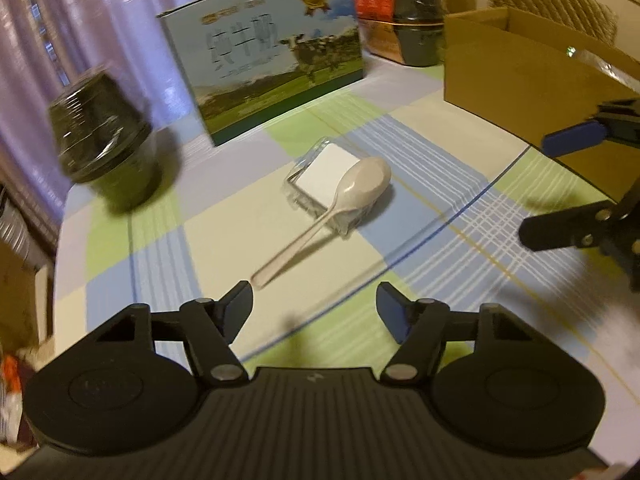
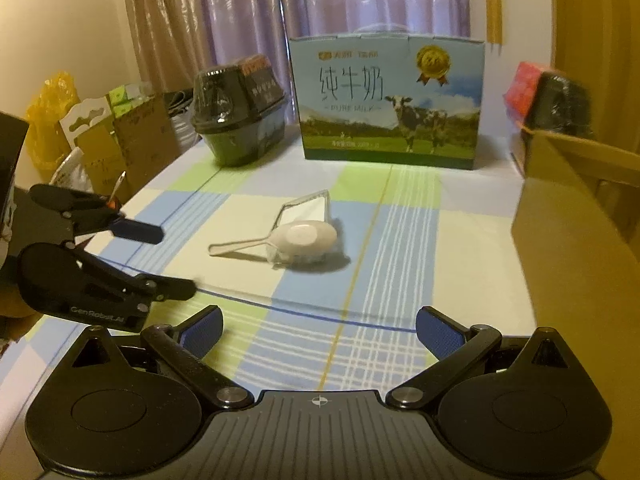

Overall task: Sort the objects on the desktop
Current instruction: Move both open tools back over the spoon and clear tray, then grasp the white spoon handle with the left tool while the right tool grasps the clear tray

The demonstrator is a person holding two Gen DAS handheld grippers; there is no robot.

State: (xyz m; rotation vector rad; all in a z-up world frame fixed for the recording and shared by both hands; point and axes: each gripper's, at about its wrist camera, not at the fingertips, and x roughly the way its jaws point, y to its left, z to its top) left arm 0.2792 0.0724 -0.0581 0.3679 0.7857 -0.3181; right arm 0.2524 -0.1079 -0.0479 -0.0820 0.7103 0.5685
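The cardboard box point(image 1: 520, 76) at the right of the table is cut off by the frame edge in both views; its interior is mostly hidden, and only a shiny, unidentifiable patch shows inside it in the left wrist view. A dark wrapped container point(image 1: 105, 136) at the left of that view is blurred, and its label cannot be read. A second dark container with a red pack point(image 1: 400, 16) stands behind the cardboard box; its print is too small to read.

The milk carton point(image 2: 390, 100) stands upright at the far side of the table. It reads "纯牛奶" and "PURE MILK", with a gold rosette seal and a cow on a green field. The smaller logo text above is not legible. The body of the left gripper point(image 2: 168, 262), seen from the right wrist view, carries the marking "CenRobot.AI".

The spoon point(image 1: 332, 210), beige plastic, lies at the centre of the checked tablecloth point(image 1: 420, 208). Its bowl rests on a clear plastic case point(image 1: 320, 178) holding something white; its handle slopes down to the cloth, pointing toward the left gripper's fingers.

The left gripper's jaws are spread wide and hold nothing. The right gripper point(image 2: 319, 330) is also spread wide and empty, well short of the spoon.
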